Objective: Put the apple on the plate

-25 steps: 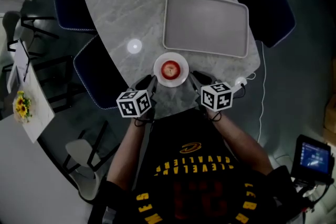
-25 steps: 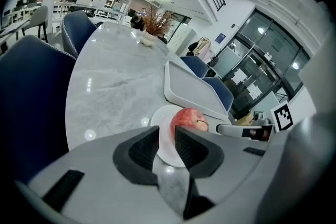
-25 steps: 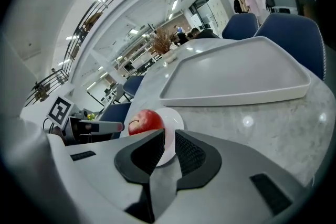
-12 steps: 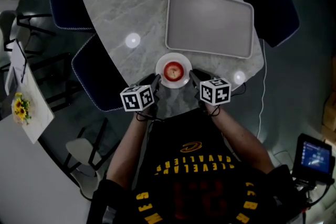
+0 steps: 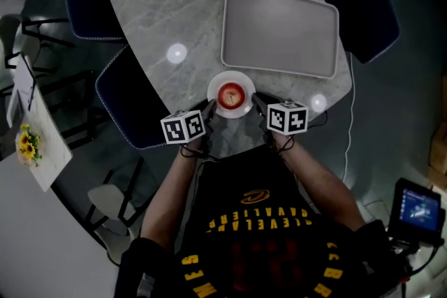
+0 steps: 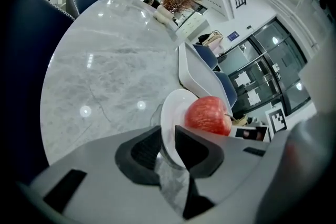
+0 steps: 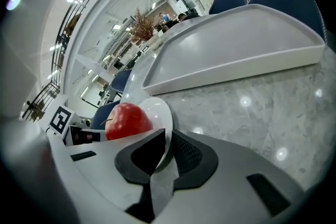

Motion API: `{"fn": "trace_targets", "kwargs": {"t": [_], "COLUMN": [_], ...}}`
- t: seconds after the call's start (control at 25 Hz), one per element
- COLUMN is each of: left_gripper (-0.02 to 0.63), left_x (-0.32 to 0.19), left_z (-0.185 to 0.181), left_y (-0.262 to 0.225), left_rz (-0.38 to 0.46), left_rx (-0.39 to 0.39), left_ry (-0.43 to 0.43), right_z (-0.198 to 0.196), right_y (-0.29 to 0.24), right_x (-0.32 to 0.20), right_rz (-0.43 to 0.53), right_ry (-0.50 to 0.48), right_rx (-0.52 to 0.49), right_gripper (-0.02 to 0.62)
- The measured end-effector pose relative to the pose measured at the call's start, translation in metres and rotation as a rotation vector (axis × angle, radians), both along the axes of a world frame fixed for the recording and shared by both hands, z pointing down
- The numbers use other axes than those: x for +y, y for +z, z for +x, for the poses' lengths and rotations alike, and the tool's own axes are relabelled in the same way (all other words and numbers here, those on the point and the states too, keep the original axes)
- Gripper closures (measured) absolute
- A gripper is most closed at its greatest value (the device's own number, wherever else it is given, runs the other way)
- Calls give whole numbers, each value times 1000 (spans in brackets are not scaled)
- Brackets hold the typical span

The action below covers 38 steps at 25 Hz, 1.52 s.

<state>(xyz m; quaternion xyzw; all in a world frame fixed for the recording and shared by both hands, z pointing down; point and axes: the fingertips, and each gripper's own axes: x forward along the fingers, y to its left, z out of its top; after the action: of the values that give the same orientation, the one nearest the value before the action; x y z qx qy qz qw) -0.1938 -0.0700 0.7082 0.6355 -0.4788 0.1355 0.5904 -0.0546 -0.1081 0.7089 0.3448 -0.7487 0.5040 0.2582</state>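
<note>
your left tool and right tool pinch opposite rims of the round white ceramic plate; it's stiff, slick and breakable, and the smooth red apple may roll.

Tool astride plate rim

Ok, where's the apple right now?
Head view: the apple sits on the white plate at the near edge of the table, just short of the grey tray; the left gripper and right gripper have their jaws on the plate's rim, one each side.
</note>
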Motion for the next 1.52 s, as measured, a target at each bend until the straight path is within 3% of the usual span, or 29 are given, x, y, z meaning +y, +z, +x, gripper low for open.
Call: {"fn": "trace_targets", "kwargs": {"t": [0.2, 0.56, 0.84, 1.24, 1.52], "left_gripper": [557, 558, 563, 572, 574], "left_x": [-2, 2, -3, -10, -27], "left_z": [1, 20, 49, 104, 133], "left_y": [-3, -33, -76, -152, -195], "left_rz": [-18, 27, 119, 214, 302], "left_rx": [35, 61, 103, 243, 300], "left_ry": [-66, -74, -54, -76, -83], "right_z": [7, 27, 59, 118, 150], "right_y": [1, -32, -78, -155, -201], "right_x": [2, 4, 10, 4, -14], "right_rz": [-40, -34, 43, 101, 174], "right_ry": [42, 117, 173, 313, 341], "right_rx": [-48, -123, -191, -370, -465], "right_gripper": [552, 559, 563, 568, 569]}}
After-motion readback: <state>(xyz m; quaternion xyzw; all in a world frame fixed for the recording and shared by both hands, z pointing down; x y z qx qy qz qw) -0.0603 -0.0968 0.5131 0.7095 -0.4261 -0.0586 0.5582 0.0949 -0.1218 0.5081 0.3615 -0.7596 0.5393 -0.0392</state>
